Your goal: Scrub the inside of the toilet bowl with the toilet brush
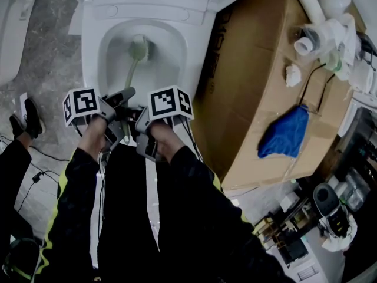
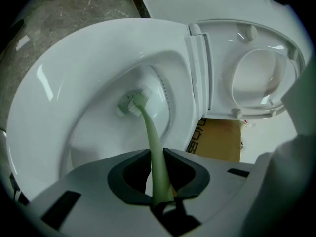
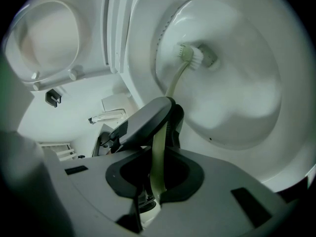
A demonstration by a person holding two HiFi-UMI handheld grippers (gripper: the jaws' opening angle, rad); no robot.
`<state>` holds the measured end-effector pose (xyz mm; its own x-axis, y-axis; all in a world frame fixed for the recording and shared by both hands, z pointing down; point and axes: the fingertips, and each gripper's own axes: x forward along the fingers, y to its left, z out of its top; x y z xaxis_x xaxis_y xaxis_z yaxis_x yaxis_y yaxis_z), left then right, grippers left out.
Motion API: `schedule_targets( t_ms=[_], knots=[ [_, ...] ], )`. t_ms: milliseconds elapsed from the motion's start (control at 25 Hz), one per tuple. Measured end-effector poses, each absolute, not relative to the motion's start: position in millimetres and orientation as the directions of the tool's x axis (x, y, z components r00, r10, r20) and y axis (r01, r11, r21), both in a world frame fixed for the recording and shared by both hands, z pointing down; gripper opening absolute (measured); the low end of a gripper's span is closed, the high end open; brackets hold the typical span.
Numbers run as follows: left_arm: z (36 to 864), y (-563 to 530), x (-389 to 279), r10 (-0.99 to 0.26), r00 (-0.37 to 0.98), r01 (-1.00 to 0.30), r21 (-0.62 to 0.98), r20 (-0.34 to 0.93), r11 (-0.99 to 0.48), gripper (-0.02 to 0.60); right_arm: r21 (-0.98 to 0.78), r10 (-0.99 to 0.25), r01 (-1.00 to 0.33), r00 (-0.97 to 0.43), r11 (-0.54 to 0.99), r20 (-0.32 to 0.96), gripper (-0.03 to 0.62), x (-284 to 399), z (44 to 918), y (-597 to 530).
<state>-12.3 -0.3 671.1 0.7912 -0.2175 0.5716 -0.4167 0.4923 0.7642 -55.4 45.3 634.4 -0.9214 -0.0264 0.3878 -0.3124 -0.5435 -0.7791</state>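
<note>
The white ceramic toilet bowl (image 1: 94, 37) occupies the upper centre of the head view, with its white seat and lid (image 2: 256, 73) raised at the upper right of the left gripper view. The toilet brush (image 1: 131, 74), a slim pale green plastic handle ending in a rounded head of short white bristles, stands inside the bowl. Its head lies low in the basin against the inner wall near the outlet, and its handle slopes up and back toward the lower centre of the frame. The handle curves slightly and widens toward the held end. No soiling is visible on the bristles or the bowl surface. The left gripper (image 2: 157, 157) is clamped on the handle, both dark-padded jaws closed against the green shaft. The right gripper (image 3: 159, 167) is likewise clamped on the same handle, just behind the left one, whose grey jaw shows directly ahead of it in the right gripper view. The two grippers sit side by side, nearly touching, over the near rim of the bowl. A large brown cardboard box (image 1: 259, 81) stands just right of the toilet, with a crumpled blue cloth (image 1: 285, 135) lying on its top at centre right.
</note>
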Motion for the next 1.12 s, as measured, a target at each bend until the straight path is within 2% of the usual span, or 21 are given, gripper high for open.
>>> schedule_targets(
  t_ms=[320, 1120],
  knots=[
    [671, -3, -5, -0.188, 0.795, -0.439, 0.762, 0.576, 0.476, 0.078, -0.778, -0.068, -0.29, -0.918, -0.557, 0.39, 0.057, -50, 635, 41],
    [676, 1, 2, -0.192, 0.79, -0.431, 0.751, 0.582, 0.499, 0.078, -0.772, -0.056, -0.304, -0.915, -0.558, 0.4, 0.057, -41, 639, 45]
  ],
)
